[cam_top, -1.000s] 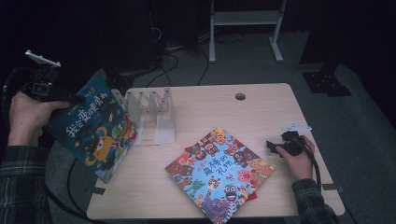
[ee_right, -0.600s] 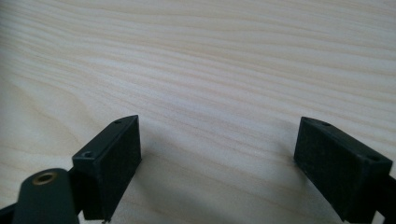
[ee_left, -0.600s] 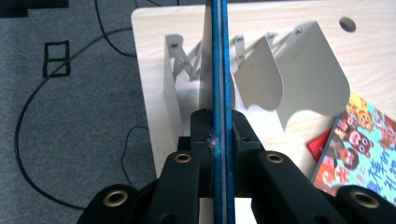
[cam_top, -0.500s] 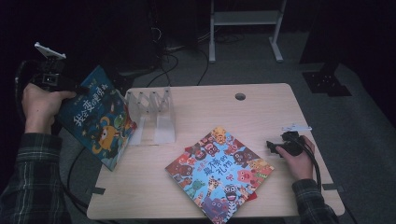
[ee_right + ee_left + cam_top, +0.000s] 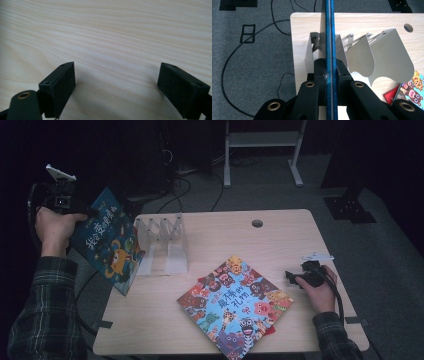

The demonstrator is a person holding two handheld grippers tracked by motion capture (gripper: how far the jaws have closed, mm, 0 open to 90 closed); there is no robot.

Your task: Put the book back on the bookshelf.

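Bench (image 5: 280, 232): a pale wooden top with a round cable hole near its far edge carried everything you worked on.

Picture book on the bench (image 5: 235, 306): a colourful cover lay flat and turned cornerwise near the near edge, around the middle, with a red one peeking out beneath it.

Blue book (image 5: 107, 242): you held it tilted in the air over the bench's left edge, its lower corner hanging just off that edge, just beside the rack. In the left gripper view its spine (image 5: 329, 37) ran edge-on straight up the middle, in line with the rack's left slots.

Rack (image 5: 165, 242): the clear divider stand stood upright near the far left corner, its slots holding nothing.

Left hand-held gripper (image 5: 329, 72): you had its jaws clamped tight on the blue book's edge, one pad on each cover.

Right hand-held gripper (image 5: 117, 82): you rested it near the bench's right edge, well apart from both books; its jaws stood wide apart with bare wood between them.
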